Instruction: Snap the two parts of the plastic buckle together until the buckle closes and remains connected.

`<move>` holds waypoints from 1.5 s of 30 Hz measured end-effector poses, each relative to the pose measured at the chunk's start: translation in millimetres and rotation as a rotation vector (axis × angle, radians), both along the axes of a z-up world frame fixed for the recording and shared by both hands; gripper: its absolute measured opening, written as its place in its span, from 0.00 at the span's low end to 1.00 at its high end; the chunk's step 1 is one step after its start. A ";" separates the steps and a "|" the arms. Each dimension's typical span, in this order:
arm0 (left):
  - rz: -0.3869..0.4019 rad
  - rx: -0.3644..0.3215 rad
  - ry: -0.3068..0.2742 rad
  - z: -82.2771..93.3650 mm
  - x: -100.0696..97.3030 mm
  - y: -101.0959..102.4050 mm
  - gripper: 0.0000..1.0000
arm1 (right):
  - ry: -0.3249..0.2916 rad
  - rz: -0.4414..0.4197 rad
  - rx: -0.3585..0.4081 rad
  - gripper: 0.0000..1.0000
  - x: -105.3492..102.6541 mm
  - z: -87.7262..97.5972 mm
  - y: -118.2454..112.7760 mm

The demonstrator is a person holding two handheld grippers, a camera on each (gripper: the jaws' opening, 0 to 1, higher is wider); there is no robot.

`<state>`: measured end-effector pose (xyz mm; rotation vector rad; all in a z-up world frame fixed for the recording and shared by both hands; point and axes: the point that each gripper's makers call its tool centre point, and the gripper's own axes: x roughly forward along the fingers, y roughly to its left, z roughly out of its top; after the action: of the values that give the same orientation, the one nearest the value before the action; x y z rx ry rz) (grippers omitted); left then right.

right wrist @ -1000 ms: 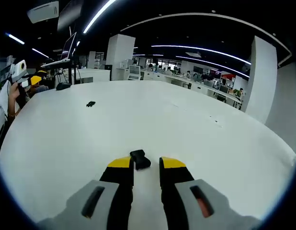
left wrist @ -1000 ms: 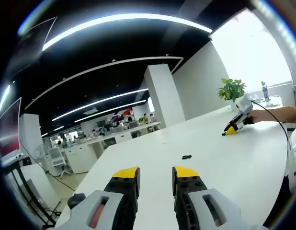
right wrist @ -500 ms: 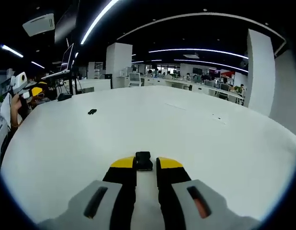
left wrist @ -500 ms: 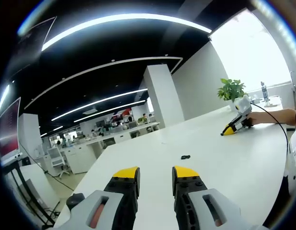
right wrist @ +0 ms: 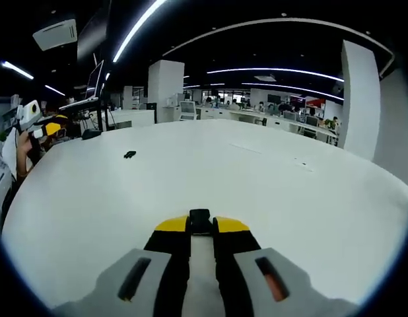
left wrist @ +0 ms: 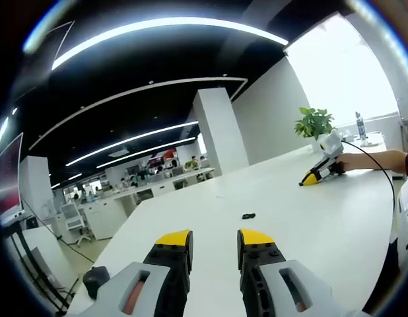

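Note:
Two small black buckle parts lie on a wide white table (left wrist: 309, 224). One buckle part (right wrist: 200, 218) sits between the yellow tips of my right gripper (right wrist: 201, 226), whose jaws press against its sides. The other buckle part (left wrist: 247, 215) lies alone ahead of my left gripper (left wrist: 215, 239), which hangs open over the table's near edge with nothing in it. In the right gripper view that lone part (right wrist: 129, 154) lies far left, and the left gripper (right wrist: 47, 125) shows beyond it in a hand. The right gripper (left wrist: 311, 179) rests tip-down on the table at far right.
A potted plant (left wrist: 314, 123) stands on the table behind the right gripper. A cable (left wrist: 379, 165) trails past the person's hand (left wrist: 362, 160). White columns (left wrist: 217, 132) and office desks lie beyond the table's far edge. A dark round object (left wrist: 95, 281) sits below the left edge.
The right gripper's jaws have closed in from either side onto the buckle part, which now sits square between the tips. The left gripper view has shifted slightly; its jaws stay apart.

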<state>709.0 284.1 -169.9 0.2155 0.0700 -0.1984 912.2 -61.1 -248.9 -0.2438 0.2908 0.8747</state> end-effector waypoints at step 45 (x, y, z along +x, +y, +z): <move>-0.151 -0.008 0.032 5.6 41.5 -17.4 0.27 | 0.003 0.078 0.041 0.14 -15.0 4.4 17.8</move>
<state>750.5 266.8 -164.3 0.2094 0.0846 -0.3523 897.2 -43.3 -244.4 -0.2170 0.2677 0.9574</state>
